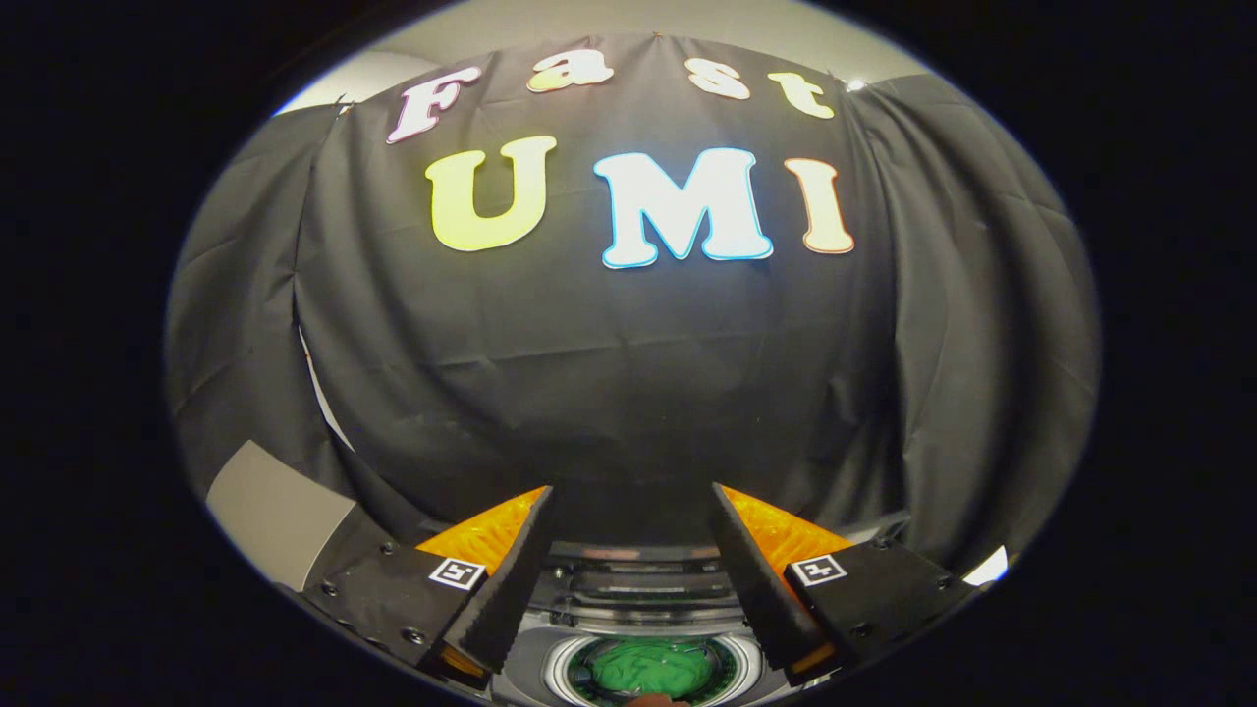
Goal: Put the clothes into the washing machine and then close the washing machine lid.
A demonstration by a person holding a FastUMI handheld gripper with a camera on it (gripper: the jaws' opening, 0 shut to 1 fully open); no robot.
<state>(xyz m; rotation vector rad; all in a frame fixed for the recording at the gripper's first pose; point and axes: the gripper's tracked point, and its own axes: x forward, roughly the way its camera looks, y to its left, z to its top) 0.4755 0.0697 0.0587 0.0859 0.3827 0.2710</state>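
Note:
My gripper point(628, 511) is open, its two fingers spread wide with nothing between them, held high and pointing at the black cloth wall. Below and between the fingers lies the washing machine point(638, 604), seen from above. Its round drum opening point(653, 670) holds a bright green piece of clothing point(650, 666). The machine's back panel with dark ridges sits just beyond the opening. I cannot make out the lid.
The black cloth wall point(628, 373) hangs close ahead and wraps around both sides. A grey flat surface point(275, 511) shows beside the left finger. A pale strip shows by the right finger point(987, 568).

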